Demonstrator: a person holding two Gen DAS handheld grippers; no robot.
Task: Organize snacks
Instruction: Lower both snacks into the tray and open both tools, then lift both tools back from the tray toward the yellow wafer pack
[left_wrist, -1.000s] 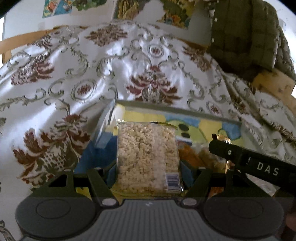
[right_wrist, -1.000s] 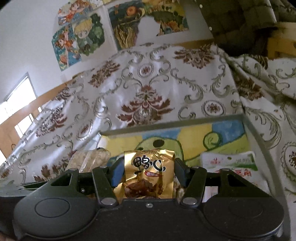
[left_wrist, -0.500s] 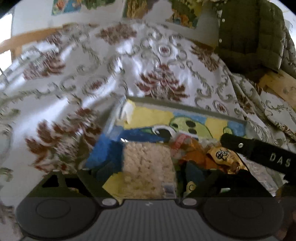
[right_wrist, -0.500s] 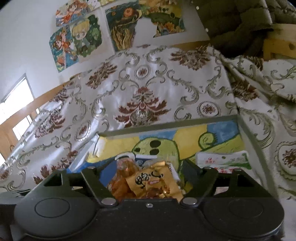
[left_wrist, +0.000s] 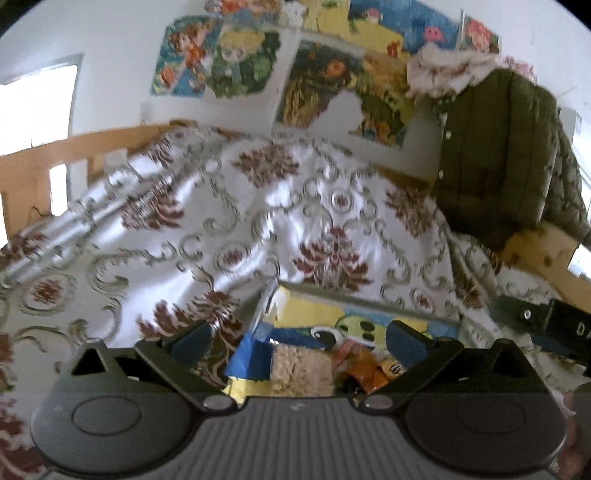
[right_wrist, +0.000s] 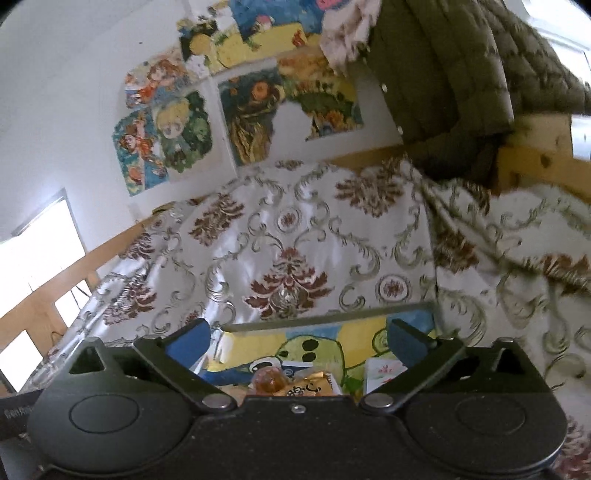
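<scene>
A shallow box with a yellow-and-blue cartoon liner (left_wrist: 314, 314) (right_wrist: 258, 343) lies on the patterned cloth. In the left wrist view a clear bag of puffed rice snack (left_wrist: 301, 373) lies in it, beside orange and gold snack packets (left_wrist: 369, 373). My left gripper (left_wrist: 299, 341) is open and empty above the rice bag. In the right wrist view a gold packet with black characters (right_wrist: 308, 386) and an amber wrapped sweet (right_wrist: 269, 382) lie in the box, with a white-and-red packet (right_wrist: 382, 373) to the right. My right gripper (right_wrist: 299, 341) is open and empty above them.
The white cloth with brown floral print (left_wrist: 258, 229) (right_wrist: 295, 240) covers the whole surface. A green quilted jacket (left_wrist: 491, 155) (right_wrist: 443, 74) hangs at the back right over a wooden frame (right_wrist: 535, 151). My right gripper's black body (left_wrist: 546, 325) shows at the right edge.
Both grippers have opened and let go: the rice bag and the gold packet now lie in the box. Both grippers have lifted and tilted up, showing more wall.
</scene>
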